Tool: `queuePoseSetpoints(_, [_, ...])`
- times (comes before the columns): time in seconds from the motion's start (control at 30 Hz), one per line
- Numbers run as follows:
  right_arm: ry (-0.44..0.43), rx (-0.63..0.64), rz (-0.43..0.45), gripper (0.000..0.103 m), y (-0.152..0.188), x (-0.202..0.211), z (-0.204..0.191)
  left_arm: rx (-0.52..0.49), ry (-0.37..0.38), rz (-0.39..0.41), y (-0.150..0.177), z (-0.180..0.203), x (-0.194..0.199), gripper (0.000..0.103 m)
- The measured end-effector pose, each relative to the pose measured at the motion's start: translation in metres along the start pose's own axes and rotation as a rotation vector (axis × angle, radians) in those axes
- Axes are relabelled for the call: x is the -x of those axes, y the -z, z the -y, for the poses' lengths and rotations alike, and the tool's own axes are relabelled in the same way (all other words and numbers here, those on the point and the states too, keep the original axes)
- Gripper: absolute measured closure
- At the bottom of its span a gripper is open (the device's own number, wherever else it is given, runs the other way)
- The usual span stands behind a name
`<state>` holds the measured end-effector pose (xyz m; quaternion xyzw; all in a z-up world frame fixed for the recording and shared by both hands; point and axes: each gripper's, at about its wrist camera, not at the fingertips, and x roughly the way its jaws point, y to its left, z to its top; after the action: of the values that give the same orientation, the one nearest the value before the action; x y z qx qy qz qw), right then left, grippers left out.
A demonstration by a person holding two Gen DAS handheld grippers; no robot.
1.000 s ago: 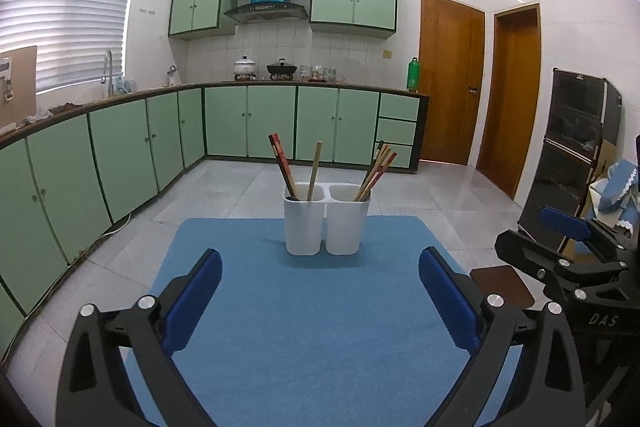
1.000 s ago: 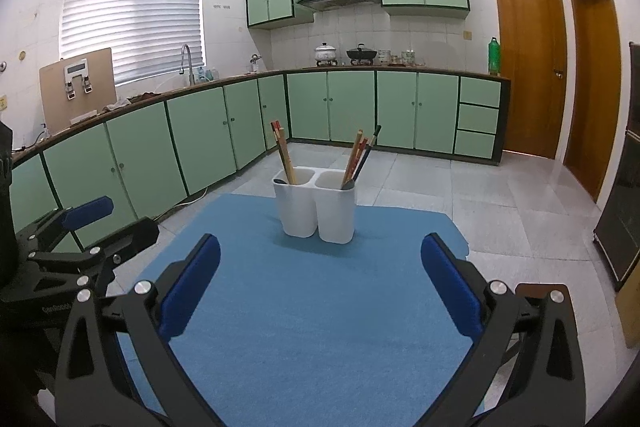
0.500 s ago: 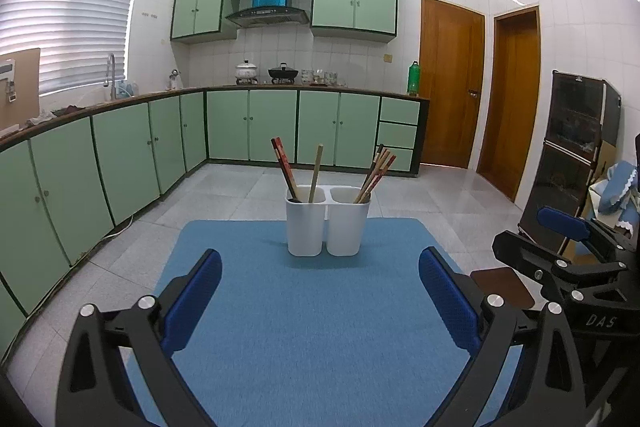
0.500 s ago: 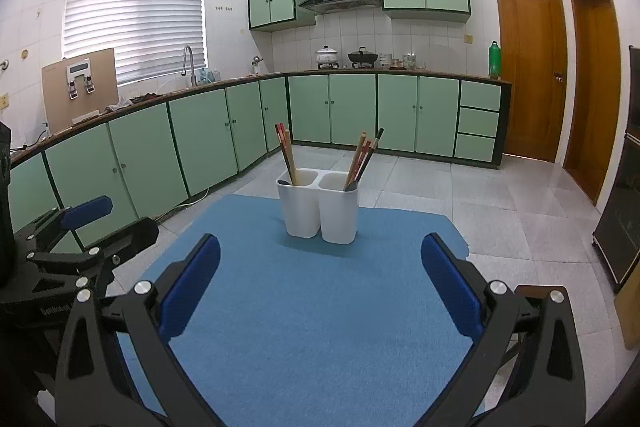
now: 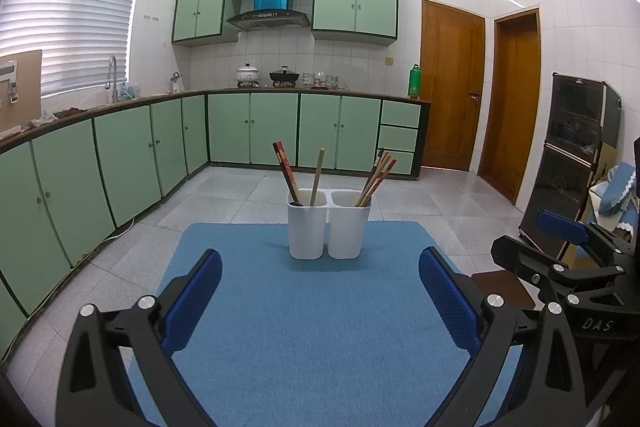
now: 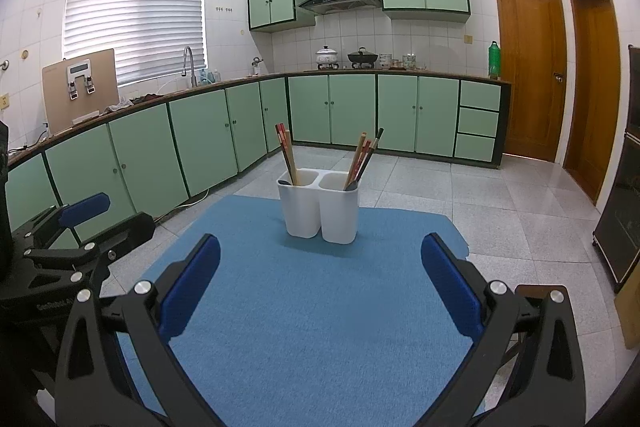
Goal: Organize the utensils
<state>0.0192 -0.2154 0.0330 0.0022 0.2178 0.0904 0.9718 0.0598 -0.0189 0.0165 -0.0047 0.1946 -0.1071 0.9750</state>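
A white two-cup utensil holder (image 5: 328, 225) stands at the far middle of the blue mat (image 5: 312, 327); it also shows in the right wrist view (image 6: 318, 209). Its left cup holds red patterned chopsticks (image 5: 285, 169) and a pale wooden stick (image 5: 318, 175). Its right cup holds a bundle of several chopsticks (image 5: 376, 177). My left gripper (image 5: 320, 291) is open and empty, well short of the holder. My right gripper (image 6: 320, 277) is open and empty too, beside the left one.
The mat covers a table with its edges close on both sides. A dark cabinet (image 5: 576, 163) stands at the right. Green kitchen cabinets (image 6: 200, 143) line the left and back walls. A brown stool (image 5: 502, 285) stands beside the table's right edge.
Both grippers have risen or tilted up slightly, so the holder sits a little lower in view. Nothing on the mat has moved.
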Motion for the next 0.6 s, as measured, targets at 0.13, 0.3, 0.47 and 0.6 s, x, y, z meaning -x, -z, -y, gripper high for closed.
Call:
queuePoseSetpoints(0.13, [-0.001, 0.0, 0.001, 0.005, 0.0005, 0.0015, 0.0, 0.001, -0.001, 0.002, 0.0002, -0.0001, 0.0006, 0.006])
queuePoseSetpoints(0.3, [-0.001, -0.002, -0.001, 0.005, 0.0001, 0.0016, -0.0005, 0.001, -0.002, 0.001, -0.0001, -0.0003, 0.0008, 0.006])
queuePoseSetpoints(0.47, [-0.001, -0.001, -0.001, 0.005, 0.0001, 0.0016, -0.0004, 0.001, -0.001, 0.002, -0.0006, -0.0012, 0.0015, 0.006])
queuePoseSetpoints(0.6, [0.0, 0.0, 0.0, 0.005, 0.0001, 0.0016, -0.0006, 0.001, -0.002, 0.001, -0.0008, -0.0009, 0.0016, 0.006])
